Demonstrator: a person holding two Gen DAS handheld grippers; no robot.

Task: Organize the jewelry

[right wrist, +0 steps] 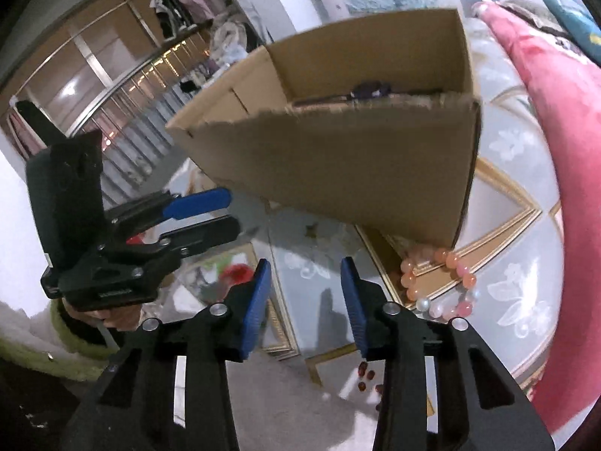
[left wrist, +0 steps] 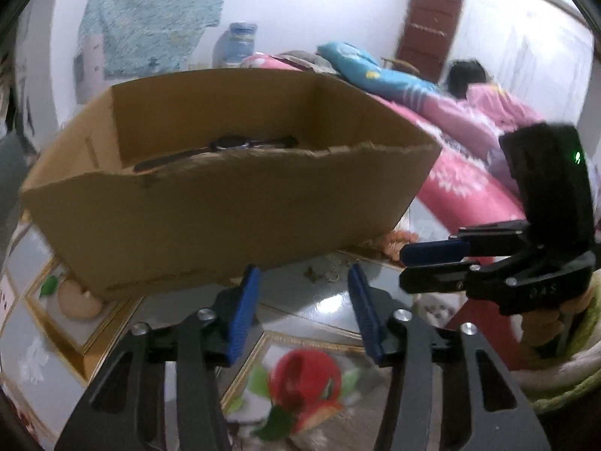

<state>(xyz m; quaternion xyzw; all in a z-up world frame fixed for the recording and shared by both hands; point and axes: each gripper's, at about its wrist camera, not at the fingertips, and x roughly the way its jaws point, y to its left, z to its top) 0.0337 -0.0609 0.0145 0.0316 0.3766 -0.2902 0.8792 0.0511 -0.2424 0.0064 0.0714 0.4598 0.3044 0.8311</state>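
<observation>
An open cardboard box (left wrist: 225, 195) stands on the patterned tabletop, with a dark wristwatch (left wrist: 229, 146) inside; the box (right wrist: 349, 173) and watch (right wrist: 370, 90) also show in the right wrist view. Small earrings or rings (left wrist: 326, 272) lie on the table just in front of the box. A pink and orange bead bracelet (right wrist: 439, 282) lies by the box's right corner, and dark red beads (right wrist: 366, 376) lie nearer. My left gripper (left wrist: 304, 282) is open and empty, short of the small pieces. My right gripper (right wrist: 306, 282) is open and empty; it also shows in the left wrist view (left wrist: 403, 267).
The table (left wrist: 319, 312) has a glossy cover with fruit prints. A bed with pink bedding (left wrist: 462, 173) lies to the right, where a person (left wrist: 465, 75) rests. A water jug (left wrist: 236, 45) stands behind the box. A wardrobe (right wrist: 112, 75) is at the left.
</observation>
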